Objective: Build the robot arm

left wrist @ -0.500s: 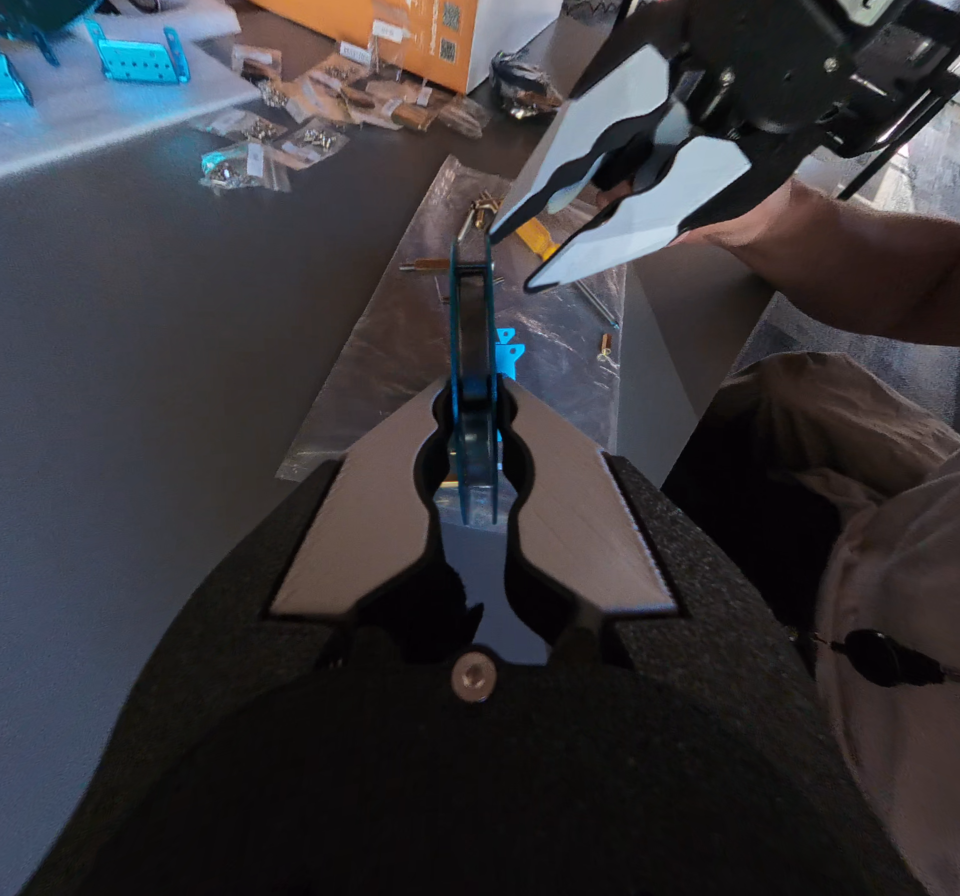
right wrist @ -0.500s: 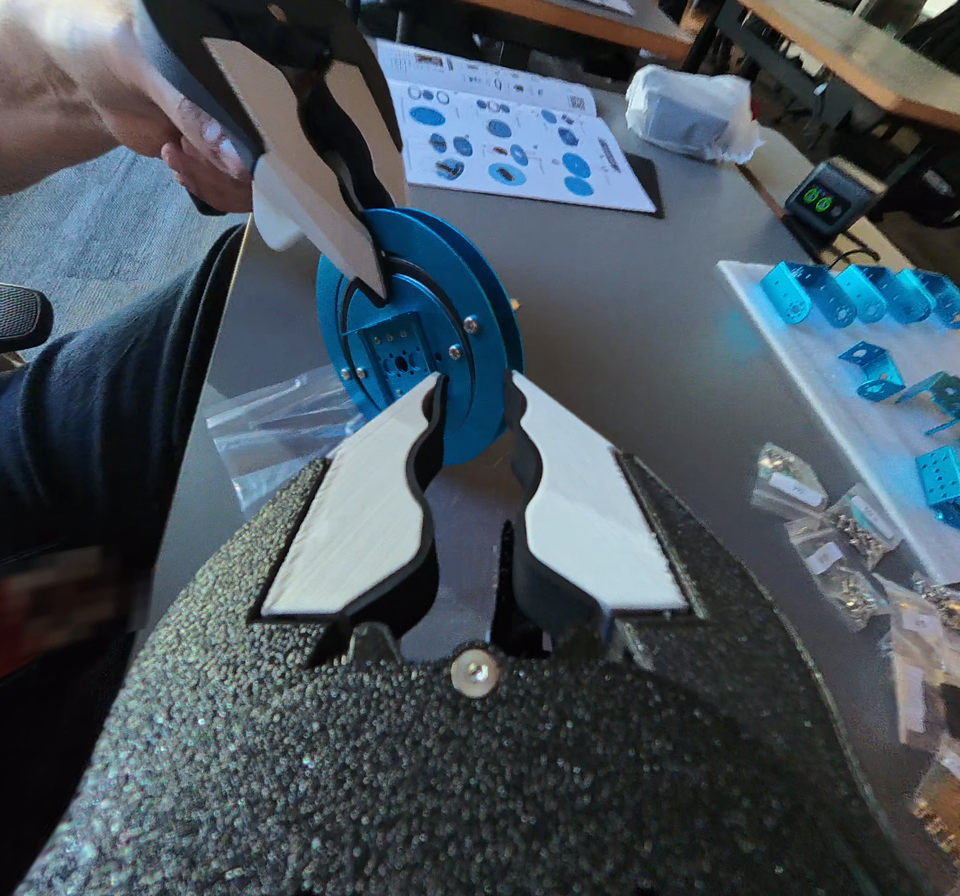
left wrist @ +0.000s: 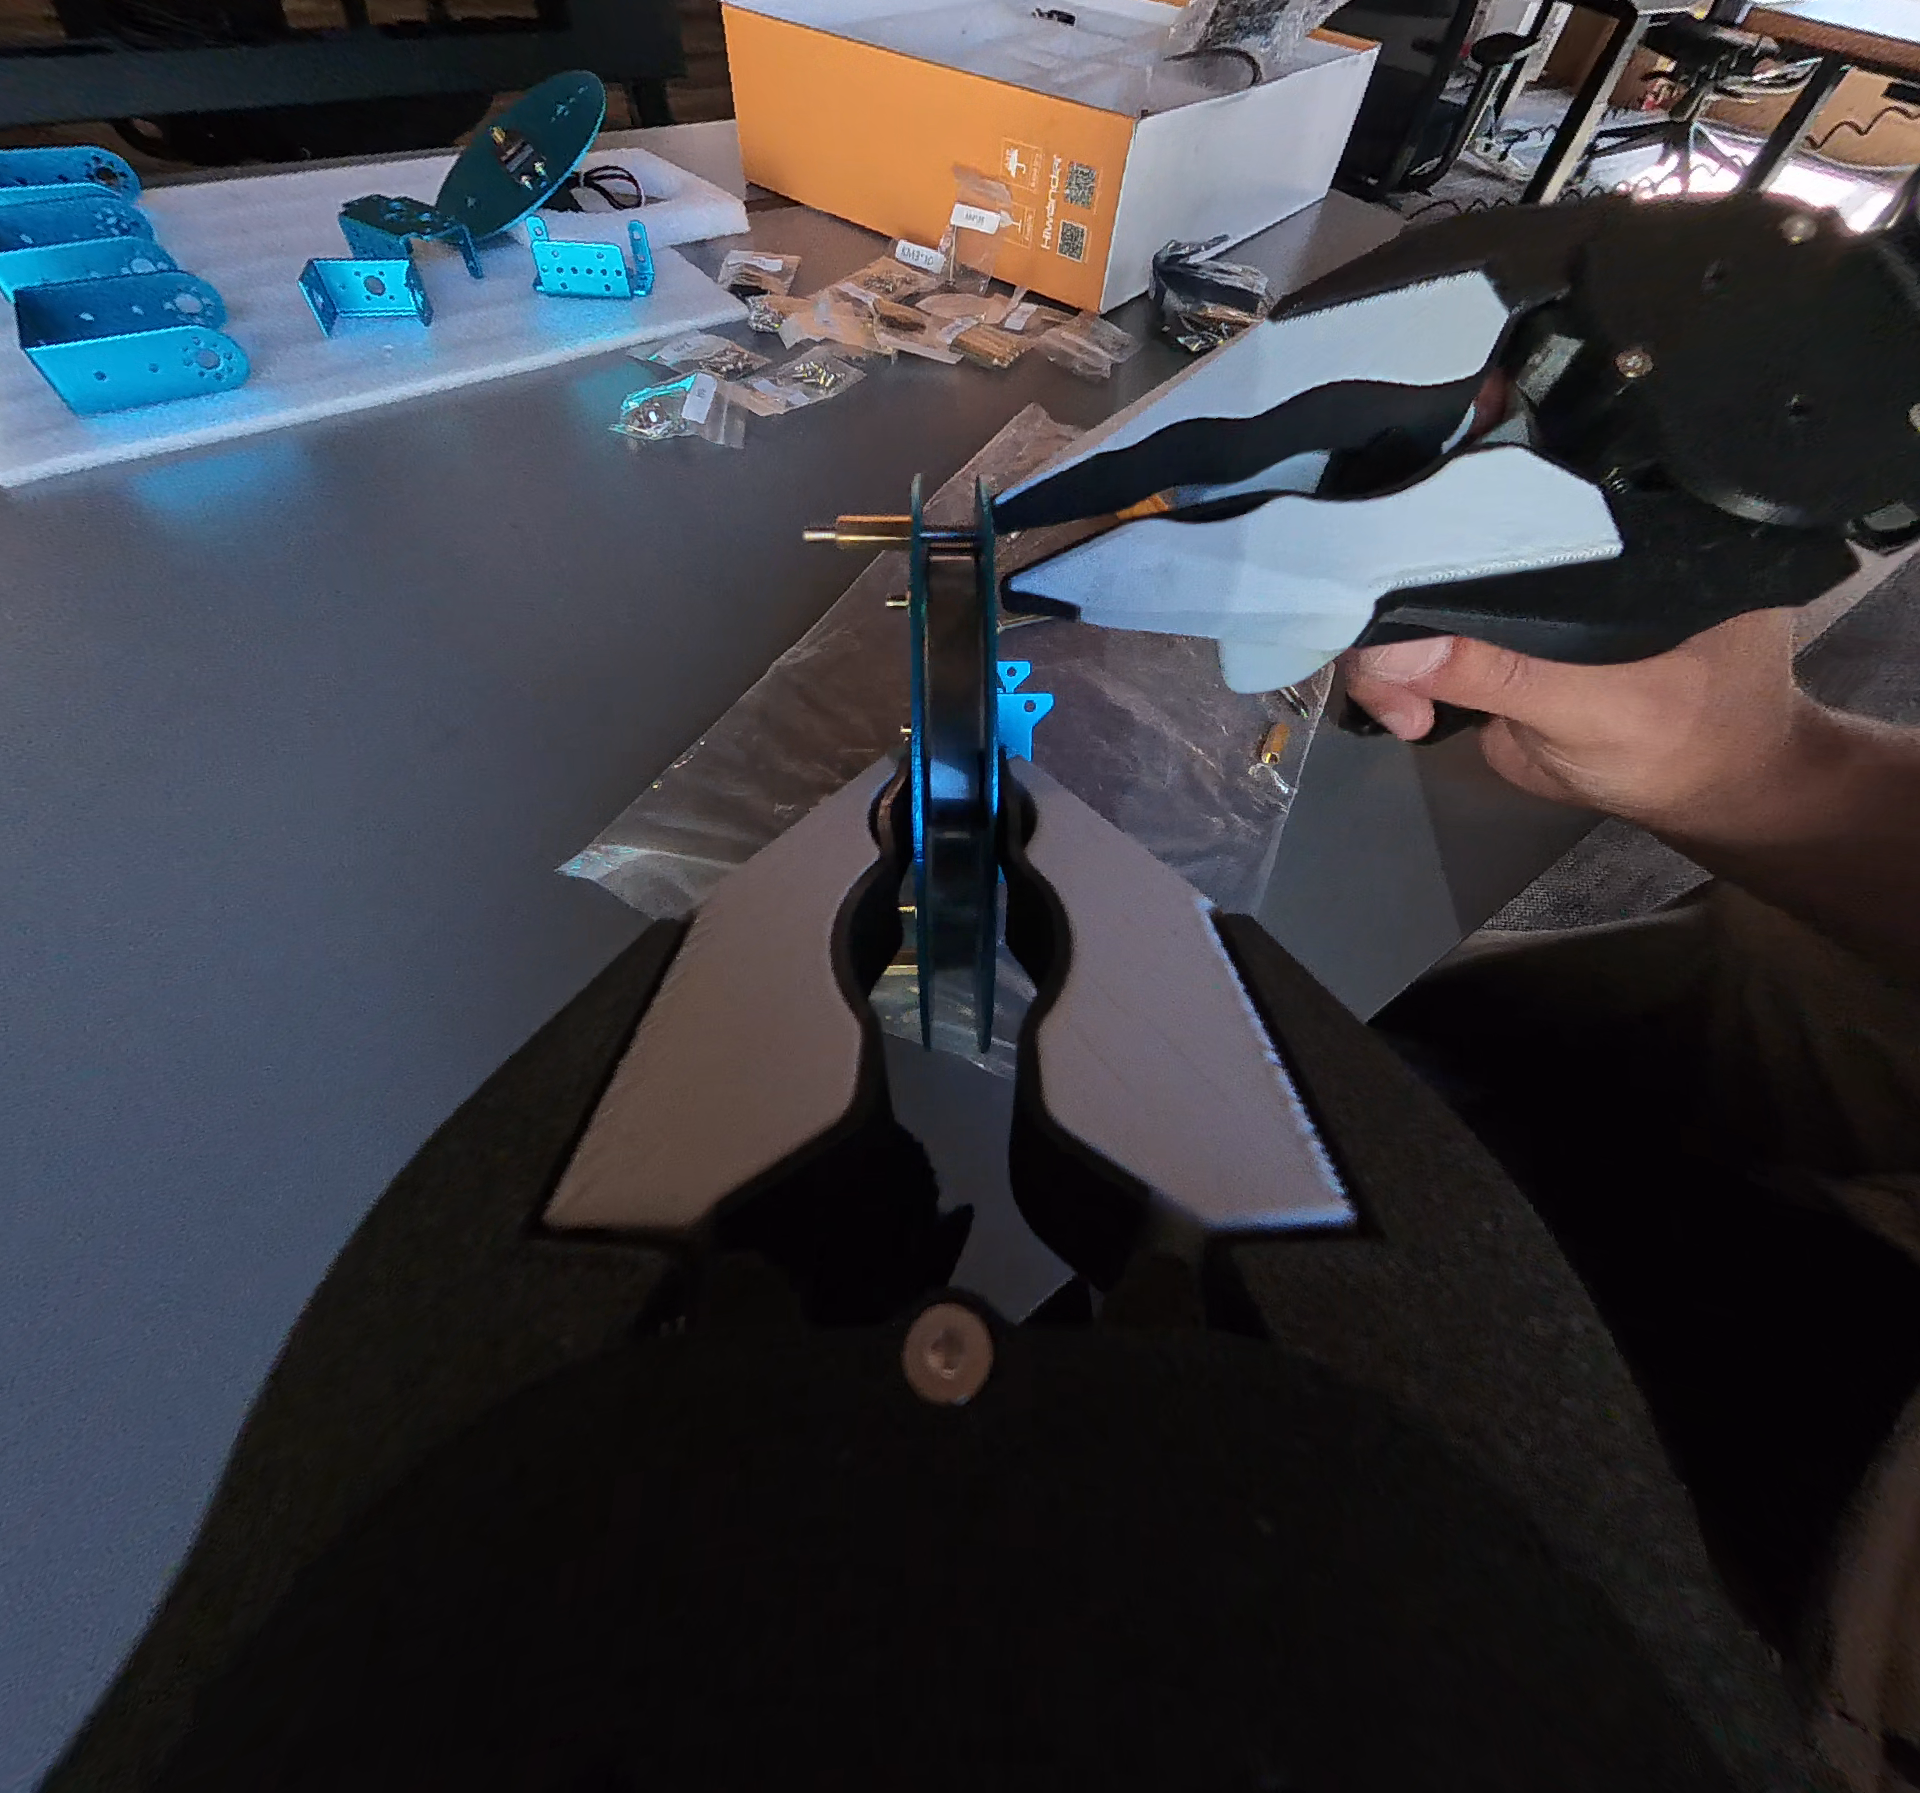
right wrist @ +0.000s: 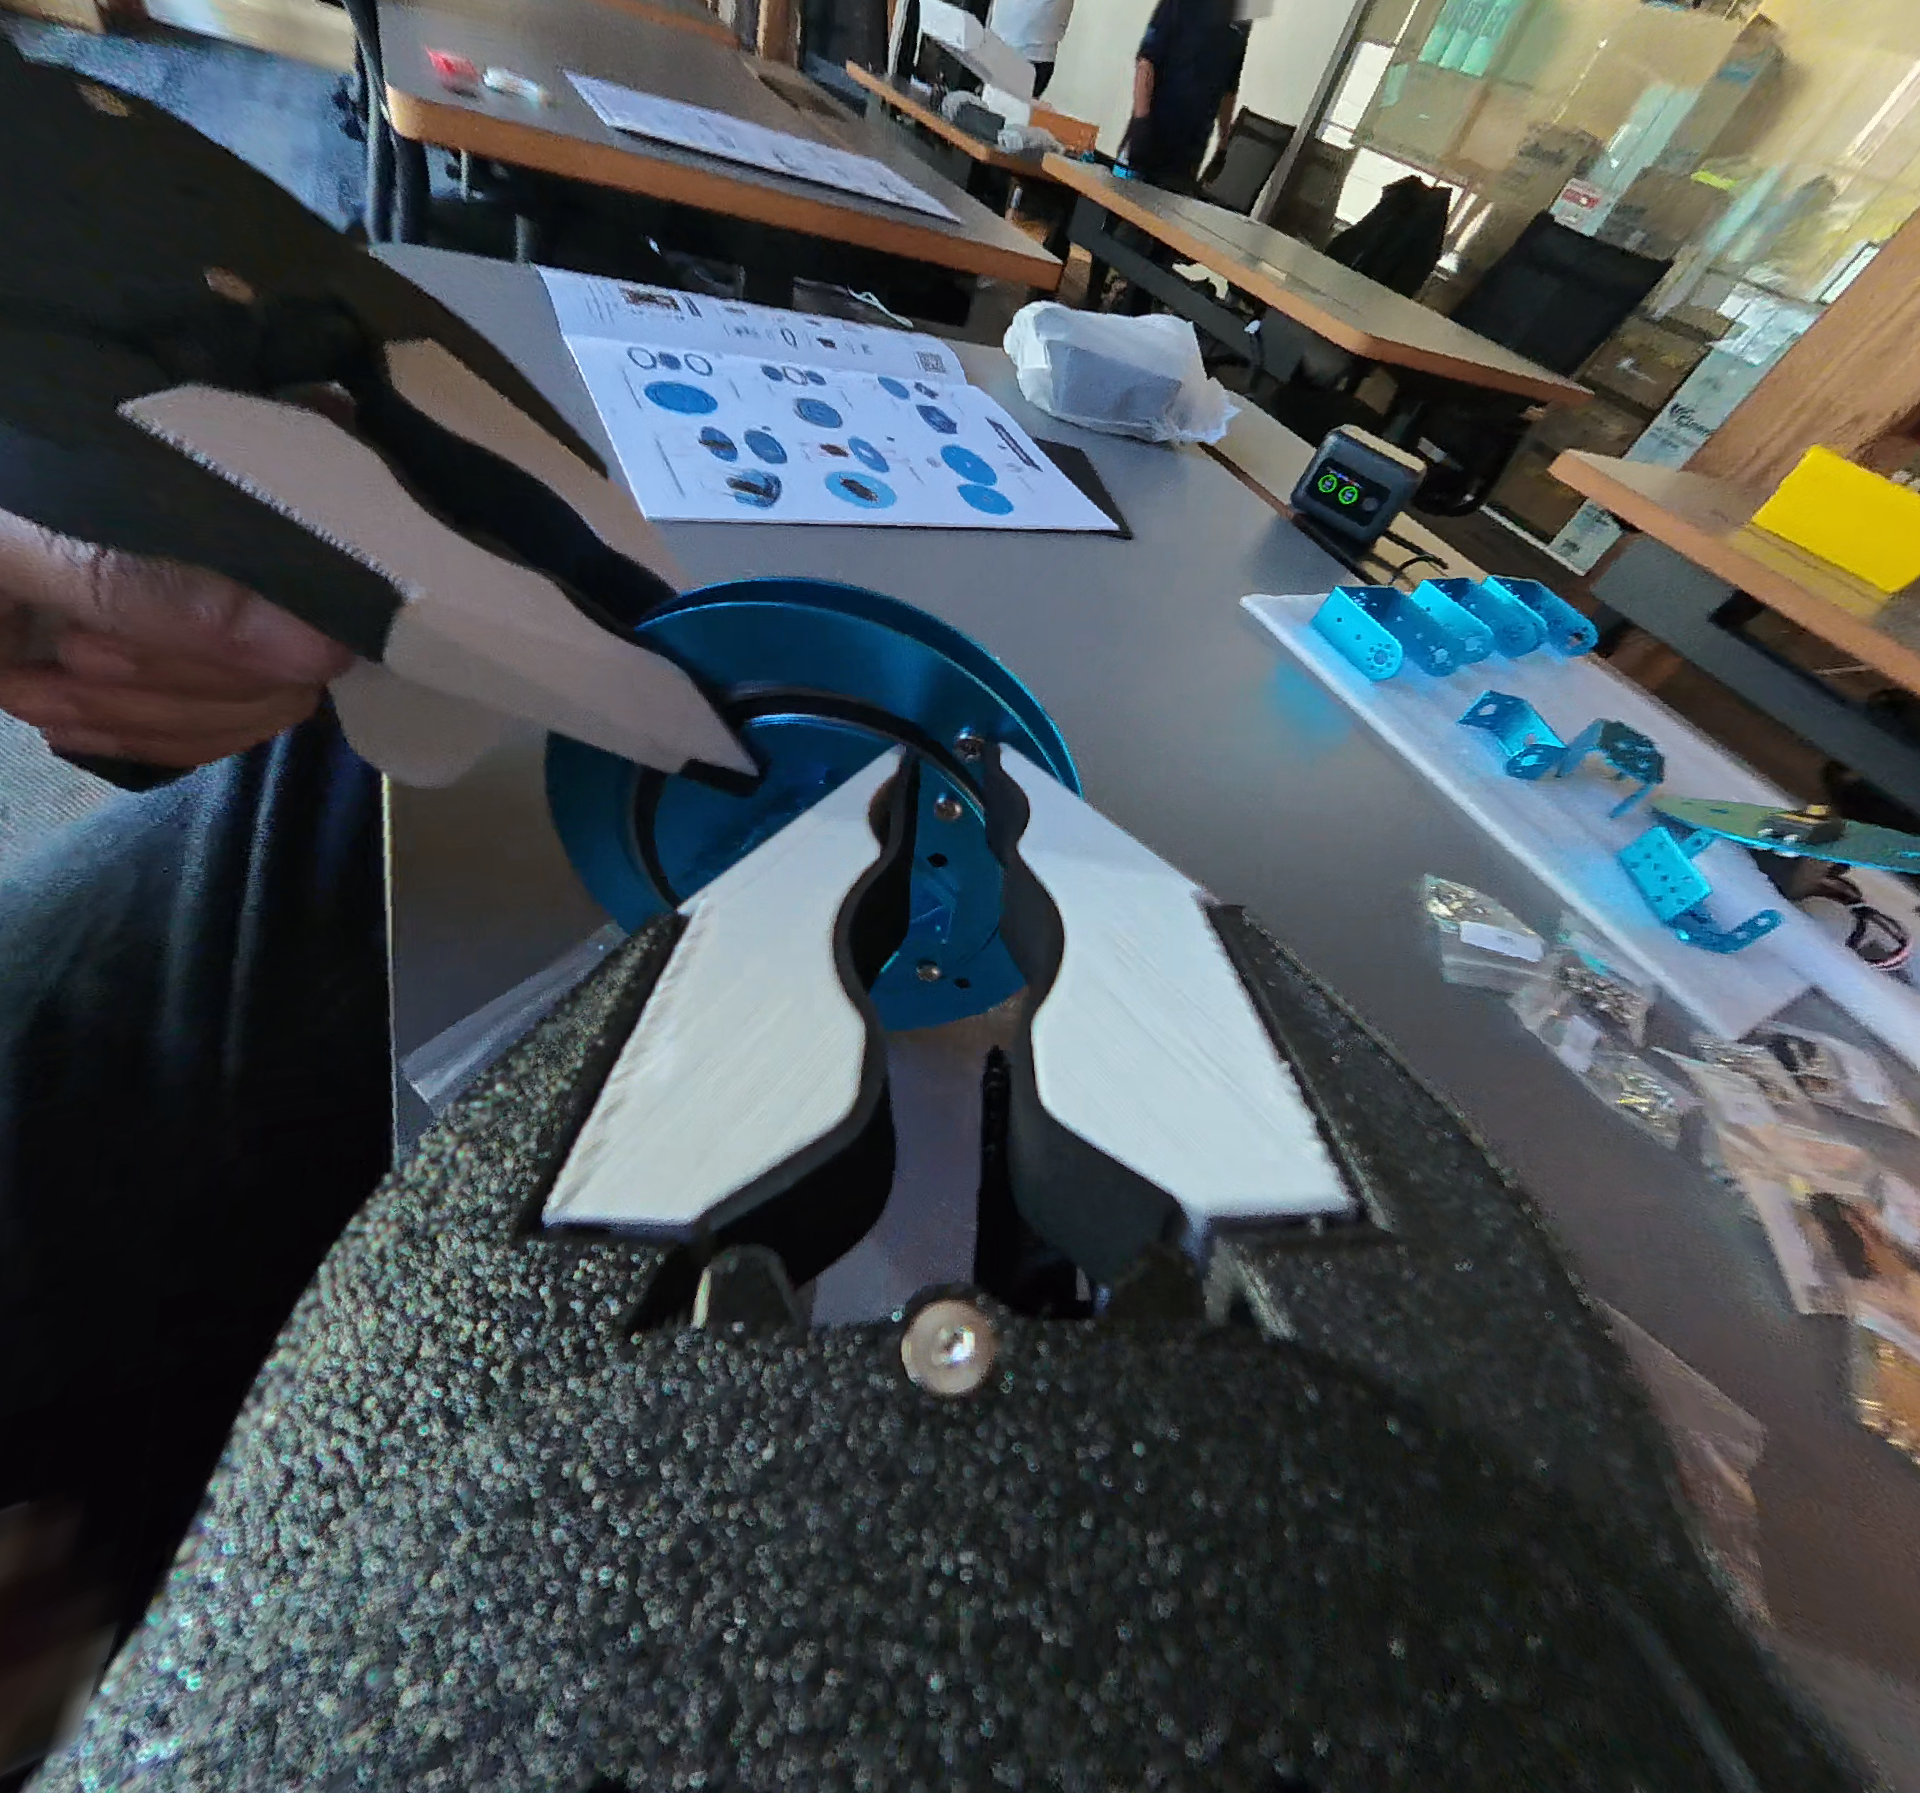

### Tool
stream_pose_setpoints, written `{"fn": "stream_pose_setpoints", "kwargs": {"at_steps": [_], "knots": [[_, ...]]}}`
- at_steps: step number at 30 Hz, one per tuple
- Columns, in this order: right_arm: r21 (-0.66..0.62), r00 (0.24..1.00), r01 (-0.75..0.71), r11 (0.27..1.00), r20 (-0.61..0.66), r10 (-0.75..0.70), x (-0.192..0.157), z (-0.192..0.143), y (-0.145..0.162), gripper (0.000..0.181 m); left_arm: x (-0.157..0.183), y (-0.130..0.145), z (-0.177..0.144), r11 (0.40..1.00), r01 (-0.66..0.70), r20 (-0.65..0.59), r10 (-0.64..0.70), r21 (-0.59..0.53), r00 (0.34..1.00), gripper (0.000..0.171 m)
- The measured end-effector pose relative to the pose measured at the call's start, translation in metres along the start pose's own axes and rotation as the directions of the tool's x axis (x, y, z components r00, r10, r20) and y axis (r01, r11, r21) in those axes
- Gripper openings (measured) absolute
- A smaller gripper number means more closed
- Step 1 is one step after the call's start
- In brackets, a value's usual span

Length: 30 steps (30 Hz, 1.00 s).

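Observation:
A blue round disc assembly, two blue plates with a black ring between, is held edge-on above the grey table. My left gripper is shut on its rim. A brass standoff sticks out of its left face. My right gripper comes in from the right, tips against the disc's right face, jaws a narrow gap apart with nothing seen between them. In the right wrist view the right gripper points at the disc, near its screws. The left gripper clamps the disc from the left.
A clear plastic bag with small parts lies under the disc. Behind are an orange and white box, small screw bags and a white foam sheet with blue brackets. A printed sheet lies farther back. A hand holds the right gripper. Left tips to right tips: about 4 cm.
The right gripper has dropped from above the disc to level with its side, and its jaws have narrowed. The left gripper has swung the disc round; both views have shifted.

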State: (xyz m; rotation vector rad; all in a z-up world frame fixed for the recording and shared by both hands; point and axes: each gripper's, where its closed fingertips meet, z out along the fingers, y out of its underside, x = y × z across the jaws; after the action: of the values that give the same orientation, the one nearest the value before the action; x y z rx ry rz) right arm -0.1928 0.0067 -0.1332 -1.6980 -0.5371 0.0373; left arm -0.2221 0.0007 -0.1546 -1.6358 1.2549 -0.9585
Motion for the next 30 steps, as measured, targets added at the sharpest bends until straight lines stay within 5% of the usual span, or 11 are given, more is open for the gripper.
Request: {"fn": "stream_pose_setpoints", "kwargs": {"at_steps": [10,18,23,27,30], "knots": [[0.019,1.000,-0.031,0.999,0.000,0.031,0.004,-0.005,0.001,0.002,0.010,0.000,0.002,0.994,-0.107,0.116,0.108,-0.017,0.987,0.013],[0.029,0.994,-0.087,0.996,0.068,0.085,0.005,-0.008,0.004,0.000,0.008,-0.001,0.003,0.997,-0.073,0.094,0.072,0.000,0.993,0.012],[0.016,0.981,-0.016,1.000,0.191,0.013,0.007,-0.023,-0.004,0.006,0.011,0.000,0.004,0.979,-0.203,-0.079,0.200,-0.025,0.976,0.012],[-0.002,0.944,0.003,1.000,0.329,-0.003,0.007,-0.026,-0.004,0.042,0.009,0.001,0.003,0.968,-0.251,-0.259,0.236,-0.026,0.937,0.012],[-0.038,0.912,-0.021,0.999,0.408,0.034,0.003,-0.019,0.007,0.047,0.014,0.005,-0.001,0.922,-0.388,-0.409,0.359,0.015,0.839,0.013]]}}
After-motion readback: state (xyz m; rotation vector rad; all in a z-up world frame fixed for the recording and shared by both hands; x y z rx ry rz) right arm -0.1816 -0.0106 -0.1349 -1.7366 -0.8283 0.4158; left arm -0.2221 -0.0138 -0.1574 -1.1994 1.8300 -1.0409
